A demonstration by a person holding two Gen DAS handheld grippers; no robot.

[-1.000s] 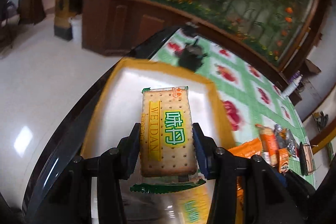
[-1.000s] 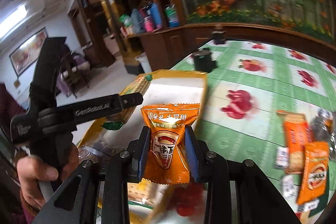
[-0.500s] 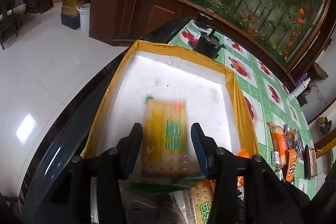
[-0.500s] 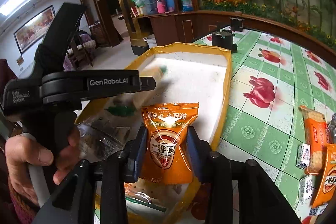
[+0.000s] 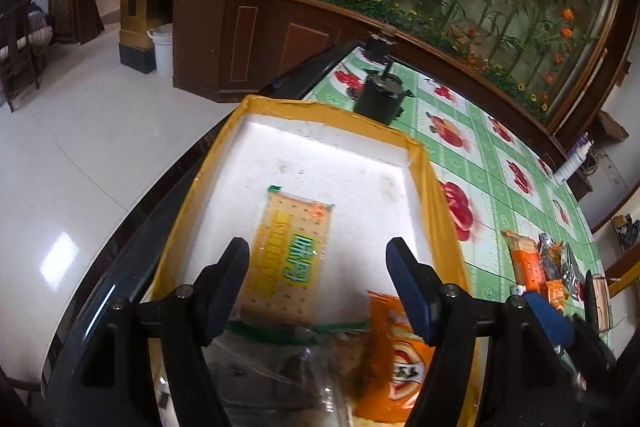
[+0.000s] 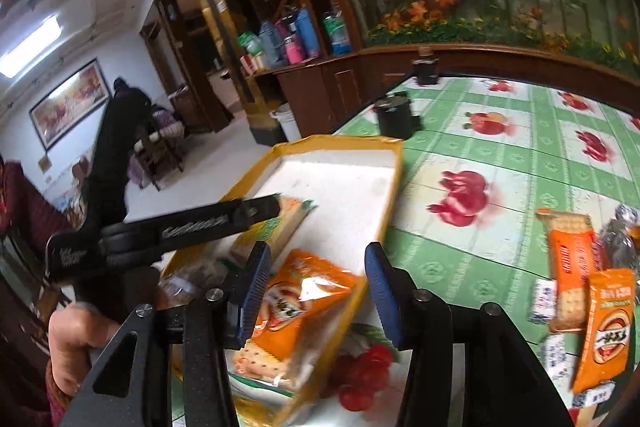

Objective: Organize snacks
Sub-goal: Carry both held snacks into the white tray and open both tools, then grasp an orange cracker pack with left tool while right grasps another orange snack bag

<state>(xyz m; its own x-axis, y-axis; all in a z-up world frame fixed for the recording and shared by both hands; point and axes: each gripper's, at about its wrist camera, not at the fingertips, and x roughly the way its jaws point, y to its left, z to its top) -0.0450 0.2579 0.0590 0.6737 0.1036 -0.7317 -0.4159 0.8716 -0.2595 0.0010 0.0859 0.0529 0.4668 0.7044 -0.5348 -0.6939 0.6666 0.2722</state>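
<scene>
A white foam tray with a yellow taped rim point(image 5: 432, 187) point(image 6: 394, 179) lies at the table's left end. A yellow cracker pack point(image 5: 292, 255) point(image 6: 288, 215) lies flat in it. My left gripper point(image 5: 318, 283) is open just above that pack. An orange snack bag point(image 6: 304, 307) point(image 5: 396, 351) lies in the tray's near right part, over other packs. My right gripper point(image 6: 316, 291) is open above it, empty.
Several loose snack packs point(image 6: 572, 267) point(image 5: 532, 267) lie on the green apple-print tablecloth point(image 6: 500, 147) to the right. A black canister point(image 5: 380, 99) point(image 6: 394, 117) stands beyond the tray. The table's dark edge point(image 5: 120, 267) runs along the left, floor beyond.
Both grippers opened. The cracker pack dropped from the left gripper into the tray. The orange bag dropped from the right gripper into the tray.
</scene>
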